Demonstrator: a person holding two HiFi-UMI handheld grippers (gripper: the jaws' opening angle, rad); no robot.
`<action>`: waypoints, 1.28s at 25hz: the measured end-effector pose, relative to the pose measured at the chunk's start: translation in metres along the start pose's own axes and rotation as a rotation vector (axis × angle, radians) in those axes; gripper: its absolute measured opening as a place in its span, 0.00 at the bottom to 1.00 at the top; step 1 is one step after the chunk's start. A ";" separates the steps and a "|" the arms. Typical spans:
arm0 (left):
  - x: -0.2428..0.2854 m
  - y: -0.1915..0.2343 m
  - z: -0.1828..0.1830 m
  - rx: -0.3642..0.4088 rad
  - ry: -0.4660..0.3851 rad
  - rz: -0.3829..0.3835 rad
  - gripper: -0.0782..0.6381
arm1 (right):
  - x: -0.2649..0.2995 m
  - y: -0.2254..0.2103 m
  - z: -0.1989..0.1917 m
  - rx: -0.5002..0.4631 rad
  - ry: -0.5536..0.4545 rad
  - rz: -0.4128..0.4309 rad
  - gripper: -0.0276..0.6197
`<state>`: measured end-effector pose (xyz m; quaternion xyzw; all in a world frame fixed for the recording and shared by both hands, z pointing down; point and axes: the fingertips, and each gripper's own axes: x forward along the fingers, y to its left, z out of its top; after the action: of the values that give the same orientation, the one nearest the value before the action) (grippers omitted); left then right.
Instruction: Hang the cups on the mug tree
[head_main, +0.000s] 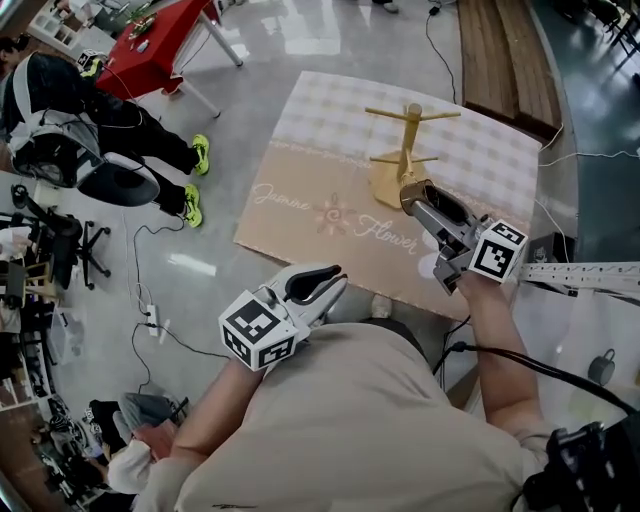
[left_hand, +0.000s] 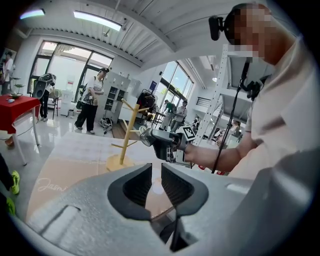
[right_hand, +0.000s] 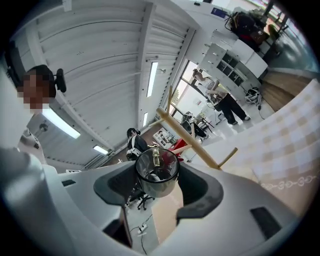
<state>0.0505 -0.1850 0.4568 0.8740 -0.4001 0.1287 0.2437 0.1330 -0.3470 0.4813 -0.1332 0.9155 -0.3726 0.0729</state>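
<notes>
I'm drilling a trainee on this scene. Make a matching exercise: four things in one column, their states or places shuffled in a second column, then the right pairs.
1. left tongs
2. right tongs
3. mug tree
4. red table

A. stands on the checked mat, pegs bare
B. shut on a glass cup
C. open, nothing between them
D. off the mat, at the far left

Pairs: 1-C, 2-B, 3-A, 4-D

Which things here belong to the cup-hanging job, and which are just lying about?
Job:
mug tree
cup, held in the right gripper
left gripper, open and empty
mat

Lying about:
red table
chair
power strip
</notes>
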 end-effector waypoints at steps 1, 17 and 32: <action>-0.001 0.001 0.000 0.000 0.000 0.003 0.18 | 0.002 -0.002 0.001 0.016 -0.006 0.003 0.45; -0.010 0.012 0.000 0.007 0.007 0.042 0.18 | 0.022 -0.048 0.003 0.181 -0.078 0.060 0.45; -0.024 0.019 0.002 0.013 -0.016 0.065 0.18 | 0.031 -0.079 -0.007 0.223 -0.130 0.003 0.43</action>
<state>0.0206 -0.1812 0.4511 0.8631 -0.4294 0.1324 0.2306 0.1167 -0.4059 0.5406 -0.1467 0.8619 -0.4626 0.1472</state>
